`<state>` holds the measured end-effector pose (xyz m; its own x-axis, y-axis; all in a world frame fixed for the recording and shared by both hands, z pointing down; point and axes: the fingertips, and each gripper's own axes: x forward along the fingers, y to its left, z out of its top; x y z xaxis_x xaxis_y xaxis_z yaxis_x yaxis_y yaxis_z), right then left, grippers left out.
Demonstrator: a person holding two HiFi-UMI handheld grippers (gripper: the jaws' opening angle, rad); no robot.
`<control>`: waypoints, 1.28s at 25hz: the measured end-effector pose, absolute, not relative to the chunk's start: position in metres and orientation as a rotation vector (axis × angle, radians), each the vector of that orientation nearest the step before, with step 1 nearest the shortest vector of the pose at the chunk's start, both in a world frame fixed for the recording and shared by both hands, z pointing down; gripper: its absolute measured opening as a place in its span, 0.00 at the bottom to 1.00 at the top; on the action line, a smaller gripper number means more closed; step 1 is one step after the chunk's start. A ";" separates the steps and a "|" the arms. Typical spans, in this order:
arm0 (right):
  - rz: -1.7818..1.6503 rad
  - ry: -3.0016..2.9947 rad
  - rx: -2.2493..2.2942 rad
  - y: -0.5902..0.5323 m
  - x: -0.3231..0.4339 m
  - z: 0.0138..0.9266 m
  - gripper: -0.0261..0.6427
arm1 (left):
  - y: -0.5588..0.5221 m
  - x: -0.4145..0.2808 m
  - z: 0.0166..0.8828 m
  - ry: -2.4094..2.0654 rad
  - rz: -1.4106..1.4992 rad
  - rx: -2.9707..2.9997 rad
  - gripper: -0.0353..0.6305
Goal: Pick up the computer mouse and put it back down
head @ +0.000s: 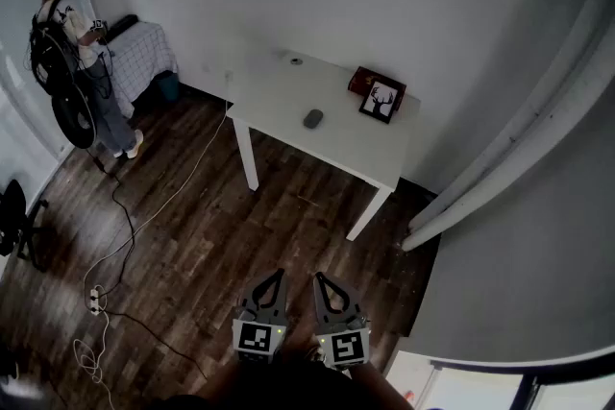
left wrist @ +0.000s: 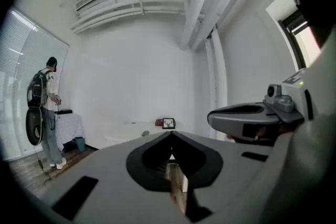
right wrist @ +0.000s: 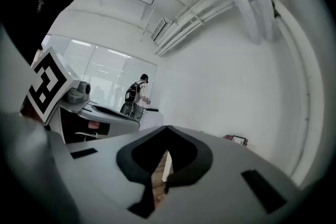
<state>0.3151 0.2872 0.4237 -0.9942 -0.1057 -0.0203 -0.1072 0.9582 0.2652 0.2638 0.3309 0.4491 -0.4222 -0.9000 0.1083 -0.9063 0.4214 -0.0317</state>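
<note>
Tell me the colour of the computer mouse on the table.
The computer mouse is dark grey, seen best in the head view.

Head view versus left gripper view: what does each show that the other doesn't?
Only the head view: the white power strip on the floor and the black chair. Only the left gripper view: ceiling pipes and window blinds. Both: the white table, the computer mouse lying on it, the framed picture, and a person with a backpack.
</note>
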 end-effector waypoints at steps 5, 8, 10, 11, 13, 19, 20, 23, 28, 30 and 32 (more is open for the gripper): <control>0.332 3.194 -0.169 0.307 0.342 0.434 0.07 | 0.353 0.292 0.459 -2.499 0.171 1.613 0.06; 0.292 3.201 -0.185 0.305 0.342 0.432 0.07 | 0.351 0.291 0.455 -2.494 0.163 1.613 0.06; 0.284 3.197 -0.188 0.302 0.340 0.430 0.07 | 0.347 0.289 0.452 -2.503 0.159 1.619 0.06; 0.272 3.195 -0.190 0.301 0.339 0.430 0.07 | 0.346 0.288 0.451 -2.506 0.154 1.619 0.06; 0.257 3.190 -0.190 0.302 0.338 0.431 0.07 | 0.346 0.287 0.452 -2.507 0.142 1.618 0.06; 0.256 3.217 -0.179 0.311 0.328 0.437 0.07 | 0.355 0.280 0.455 -2.503 0.127 1.613 0.06; 0.257 3.221 -0.177 0.314 0.324 0.438 0.07 | 0.358 0.278 0.455 -2.505 0.125 1.613 0.06; 0.262 3.223 -0.158 0.325 0.311 0.439 0.07 | 0.369 0.266 0.454 -2.518 0.116 1.604 0.06; 0.279 3.220 -0.120 0.359 0.277 0.434 0.07 | 0.403 0.236 0.451 -2.529 0.099 1.577 0.06; 0.286 3.216 -0.107 0.371 0.262 0.432 0.07 | 0.414 0.223 0.450 -2.532 0.099 1.577 0.06; 0.283 3.215 -0.109 0.382 0.249 0.431 0.07 | 0.424 0.210 0.449 -2.536 0.099 1.582 0.06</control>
<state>0.2488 0.3818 0.4311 -0.9939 -0.0749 0.0808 -0.0596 0.9824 0.1772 0.2102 0.4242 0.4492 -0.4321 -0.8871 0.1623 -0.8971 0.4412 0.0234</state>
